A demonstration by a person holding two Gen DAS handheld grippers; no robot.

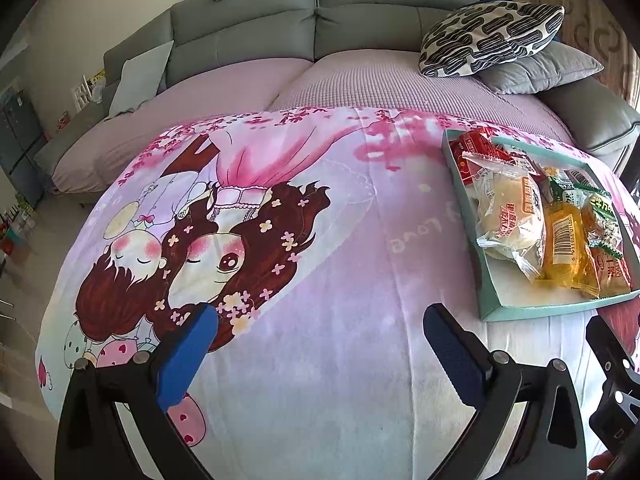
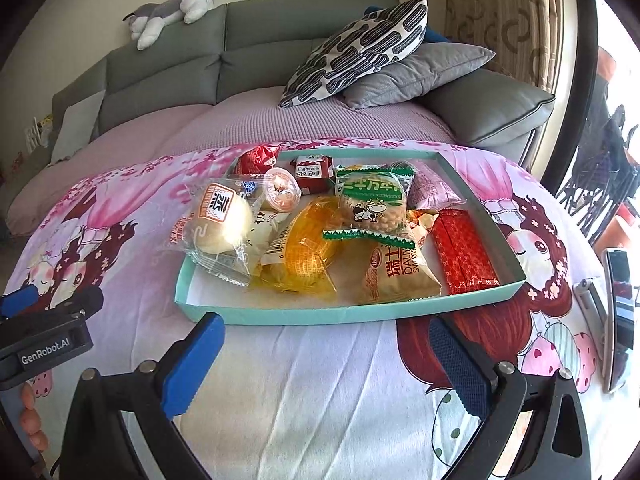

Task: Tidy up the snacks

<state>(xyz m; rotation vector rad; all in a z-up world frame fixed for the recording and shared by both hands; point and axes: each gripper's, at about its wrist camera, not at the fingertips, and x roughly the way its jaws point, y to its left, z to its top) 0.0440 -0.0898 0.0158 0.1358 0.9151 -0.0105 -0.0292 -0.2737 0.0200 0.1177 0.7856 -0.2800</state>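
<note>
A teal shallow tray (image 2: 320,315) sits on a pink cartoon-print cloth (image 2: 304,392) and holds several wrapped snacks: a round bun (image 2: 222,216), a yellow pack (image 2: 308,248), a green-and-white cow pack (image 2: 370,204), a Swiss roll pack (image 2: 400,276), a red flat pack (image 2: 464,258), a jelly cup (image 2: 282,190). My right gripper (image 2: 326,328) is open and empty just in front of the tray. My left gripper (image 1: 320,318) is open and empty over bare cloth, left of the tray (image 1: 486,280). The bun (image 1: 510,212) shows there too.
A grey sofa (image 2: 168,68) with a purple cover stands behind the table. A patterned cushion (image 2: 360,50) and a grey cushion (image 2: 420,72) lie on it, and a plush dog (image 2: 172,10) on top. A phone (image 2: 618,312) lies at the table's right edge.
</note>
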